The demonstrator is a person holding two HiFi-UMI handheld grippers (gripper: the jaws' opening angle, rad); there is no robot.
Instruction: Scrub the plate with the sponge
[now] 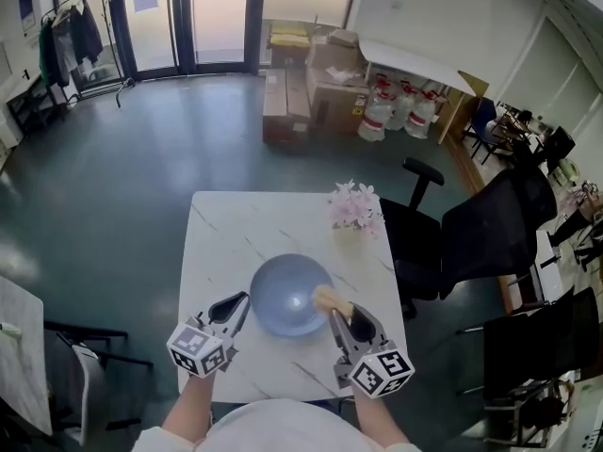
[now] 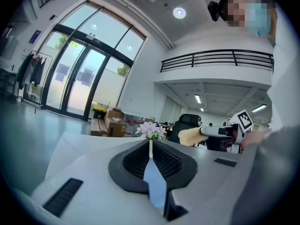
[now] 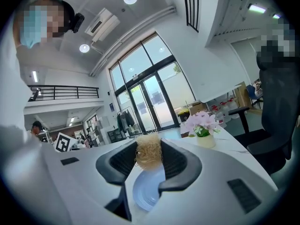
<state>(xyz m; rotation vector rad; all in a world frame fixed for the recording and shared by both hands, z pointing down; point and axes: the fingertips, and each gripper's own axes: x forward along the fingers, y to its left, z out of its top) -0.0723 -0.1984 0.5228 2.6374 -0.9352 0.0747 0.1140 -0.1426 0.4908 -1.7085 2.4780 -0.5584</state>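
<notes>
Both are clamped, left claw [image 1: 242, 299] on plate [image 1: 283, 290], right claw [image 1: 341, 318] on sponge [image 3: 148, 150]: hard scrubbing could wrench the plate loose.

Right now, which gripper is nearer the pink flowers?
Right. The right gripper, holding the sponge, sits at the right edge of the plate, just short of the flowers; the left gripper clamps the plate's left rim, farther away.

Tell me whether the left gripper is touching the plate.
Touching. The left gripper view shows the left gripper shut on the plate, at its rim.
</notes>
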